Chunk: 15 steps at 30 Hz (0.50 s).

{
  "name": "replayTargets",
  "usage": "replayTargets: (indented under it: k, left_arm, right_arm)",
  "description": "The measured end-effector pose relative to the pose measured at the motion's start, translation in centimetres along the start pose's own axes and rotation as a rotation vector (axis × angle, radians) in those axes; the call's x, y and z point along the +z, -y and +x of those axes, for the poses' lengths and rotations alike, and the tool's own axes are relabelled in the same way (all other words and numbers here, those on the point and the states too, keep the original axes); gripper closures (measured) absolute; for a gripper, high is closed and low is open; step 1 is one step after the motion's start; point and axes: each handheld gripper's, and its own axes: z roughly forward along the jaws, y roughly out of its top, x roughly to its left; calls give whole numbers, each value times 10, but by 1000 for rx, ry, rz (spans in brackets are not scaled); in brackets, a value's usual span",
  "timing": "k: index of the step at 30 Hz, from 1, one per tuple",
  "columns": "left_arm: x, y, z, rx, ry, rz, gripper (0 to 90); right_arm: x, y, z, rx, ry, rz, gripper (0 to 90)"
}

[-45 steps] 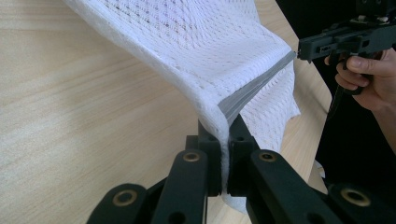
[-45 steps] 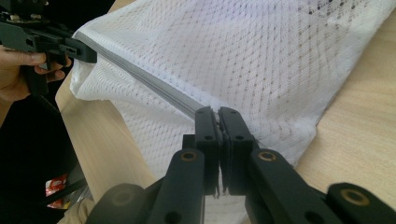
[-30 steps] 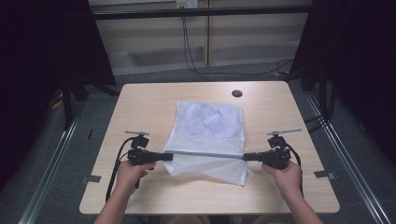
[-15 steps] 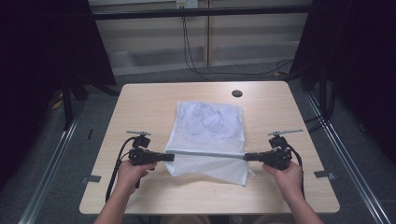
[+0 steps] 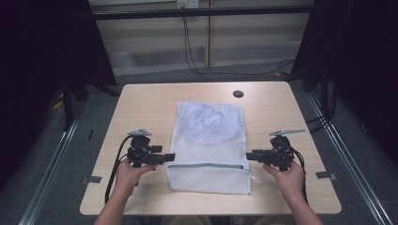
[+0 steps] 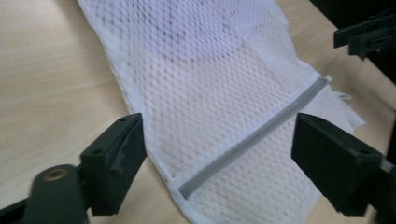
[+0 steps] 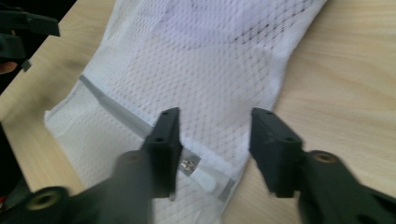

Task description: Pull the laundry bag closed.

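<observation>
Mesh laundry bag (image 5: 210,145) lies flat at the middle of the table (image 5: 141,101) in the high view, a pale garment showing through its far half and the grey zipper (image 5: 209,165) running across its near half; the left gripper (image 5: 170,158) and right gripper (image 5: 250,154) sit level at either end of that zipper, both released, their jaws having just been opening off the fabric. In the left gripper view the jaws stand wide with the bag's edge and the zipper's closed end (image 6: 187,190) between them, nothing pinched. In the right gripper view the jaws stand parted over the zipper pull (image 7: 198,173), pads clear of it. Judgement: withdraw both hands straight outward and level, so no jaw snags the mesh or drags the bag askew.
</observation>
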Motion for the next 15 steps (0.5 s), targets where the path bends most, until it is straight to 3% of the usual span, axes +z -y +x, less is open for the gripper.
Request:
replayTargets:
  k: [4, 9, 15]
  left_arm:
    - [0, 0, 0, 30, -50, 4, 110]
    - [1, 1, 2, 46, -68, 14, 88]
    - [1, 2, 6, 28, -80, 9, 79]
  right_arm:
    - [-2, -1, -2, -1, 39, -30, 379]
    - [-4, -1, -4, -19, 107, -43, 237]
    - [-3, -1, -7, -21, 131, -30, 216]
